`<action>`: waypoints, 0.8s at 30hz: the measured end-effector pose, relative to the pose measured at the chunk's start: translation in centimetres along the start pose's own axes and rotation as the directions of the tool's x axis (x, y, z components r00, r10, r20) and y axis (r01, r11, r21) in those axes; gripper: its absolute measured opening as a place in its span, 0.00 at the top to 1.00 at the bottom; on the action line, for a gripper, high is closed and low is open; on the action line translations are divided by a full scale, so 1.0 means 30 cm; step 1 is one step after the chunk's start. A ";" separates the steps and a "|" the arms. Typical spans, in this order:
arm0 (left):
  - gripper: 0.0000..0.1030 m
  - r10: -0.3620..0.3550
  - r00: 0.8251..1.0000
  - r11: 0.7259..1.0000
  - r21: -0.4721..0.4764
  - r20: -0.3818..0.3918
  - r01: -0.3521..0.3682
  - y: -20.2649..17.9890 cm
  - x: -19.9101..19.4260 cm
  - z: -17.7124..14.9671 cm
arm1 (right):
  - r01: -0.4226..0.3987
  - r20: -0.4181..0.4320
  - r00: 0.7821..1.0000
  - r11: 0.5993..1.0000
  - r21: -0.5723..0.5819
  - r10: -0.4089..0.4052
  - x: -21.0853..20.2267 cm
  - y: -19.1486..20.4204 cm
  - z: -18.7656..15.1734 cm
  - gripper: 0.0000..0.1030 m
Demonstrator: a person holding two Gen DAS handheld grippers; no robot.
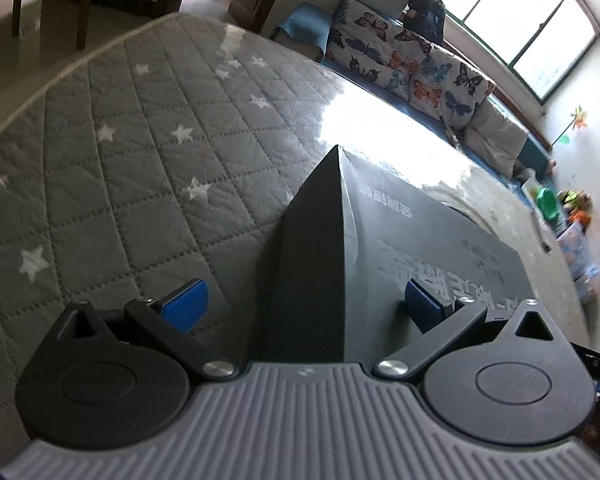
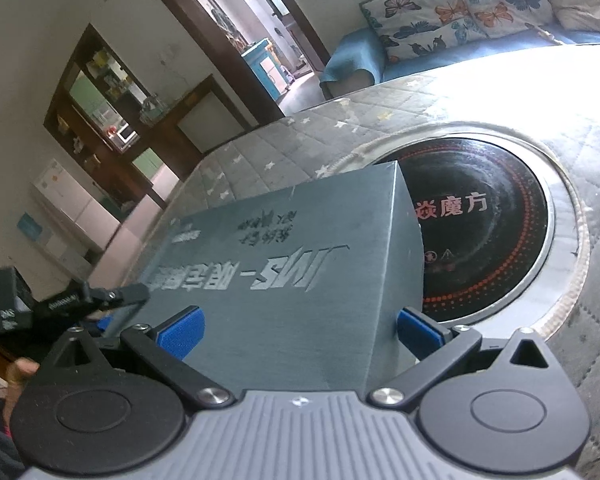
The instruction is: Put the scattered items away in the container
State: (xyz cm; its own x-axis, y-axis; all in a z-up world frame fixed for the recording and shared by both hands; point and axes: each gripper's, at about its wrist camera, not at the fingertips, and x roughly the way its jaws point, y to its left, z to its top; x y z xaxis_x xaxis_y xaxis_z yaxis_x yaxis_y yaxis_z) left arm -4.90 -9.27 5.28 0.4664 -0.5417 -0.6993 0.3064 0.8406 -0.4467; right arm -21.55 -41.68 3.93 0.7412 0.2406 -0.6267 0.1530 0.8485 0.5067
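box: dark grey rectangular cardboard box (image 2: 284, 264) sitting on grey star-quilted bench (image 1: 120, 152), one corner overhanging round black inset cooktop (image 2: 488, 224)
left gripper (image 1: 306, 306): fingers spread wide, straddling box corner edge
right gripper (image 2: 300, 330): fingers spread wide, flanking box end
free room: open quilt left of box

A grey quilted star-print cover (image 1: 148, 128) spreads round a black induction hob (image 2: 484, 216); butterfly cushions (image 1: 412, 60) line a blue sofa (image 2: 364, 56) beneath the window (image 1: 512, 20)

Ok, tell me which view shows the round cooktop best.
The right wrist view: the cooktop shows as a black disc with red rings and lettering in a metal rim, though the box hides its left edge. The left wrist view shows only a thin dark arc of it behind the box, washed out by glare.
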 end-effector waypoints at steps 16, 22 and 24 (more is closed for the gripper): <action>0.00 0.014 1.000 0.998 0.053 0.023 -0.015 -0.021 -0.038 -0.014 | 0.028 0.033 0.999 0.998 -0.056 -0.026 -0.035 0.006 0.002 0.00; 0.00 0.014 0.997 0.993 0.114 0.072 -0.022 -0.057 -0.098 -0.026 | 0.120 0.065 0.992 0.984 -0.128 -0.112 -0.068 0.019 -0.018 0.00; 0.00 0.017 0.996 0.989 0.143 0.092 -0.030 -0.073 -0.120 -0.032 | 0.152 0.073 0.987 0.978 -0.144 -0.143 -0.080 0.016 -0.027 0.00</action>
State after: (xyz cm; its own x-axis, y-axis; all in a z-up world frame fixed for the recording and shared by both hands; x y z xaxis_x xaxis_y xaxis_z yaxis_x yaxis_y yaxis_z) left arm -8.05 -9.17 8.24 0.5457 -0.5253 -0.6529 0.4076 0.8471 -0.3409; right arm -23.77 -41.48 5.21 0.7575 0.0816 -0.6477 0.1683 0.9342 0.3145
